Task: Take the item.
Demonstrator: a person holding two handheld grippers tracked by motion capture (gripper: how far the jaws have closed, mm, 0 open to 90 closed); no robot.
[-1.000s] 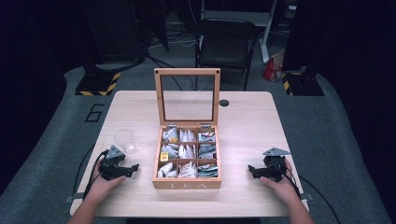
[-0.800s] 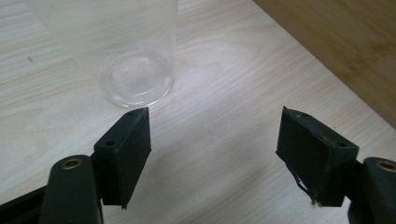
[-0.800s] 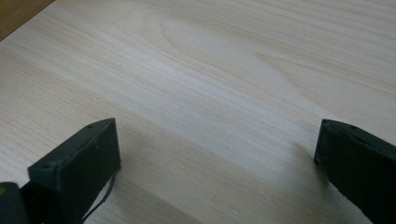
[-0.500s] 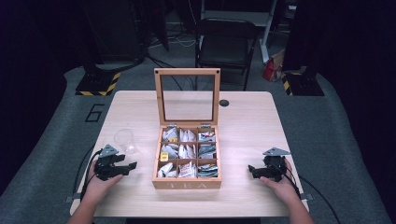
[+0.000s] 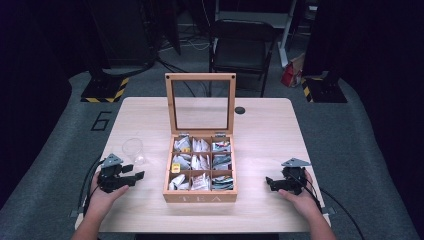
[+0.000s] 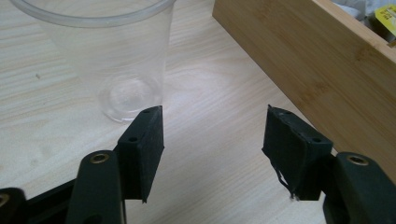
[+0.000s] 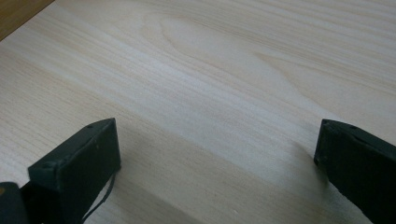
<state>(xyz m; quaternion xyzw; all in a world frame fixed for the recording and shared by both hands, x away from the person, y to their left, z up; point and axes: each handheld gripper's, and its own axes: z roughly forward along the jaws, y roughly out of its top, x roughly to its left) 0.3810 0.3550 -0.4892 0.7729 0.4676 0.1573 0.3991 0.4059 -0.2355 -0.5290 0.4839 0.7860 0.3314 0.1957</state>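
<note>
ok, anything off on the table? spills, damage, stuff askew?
Nothing stands out. The tea box sits square, lid up, sachets in their compartments. The cup stands upright and looks empty. No spill on the table.

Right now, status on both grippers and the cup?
Left gripper open, jaws just been closing, nothing between. Right gripper open over bare table. Clear cup upright, untouched, beside tea box.

Clear empty cup (image 5: 133,149), upright beside box (image 5: 200,196)
</note>
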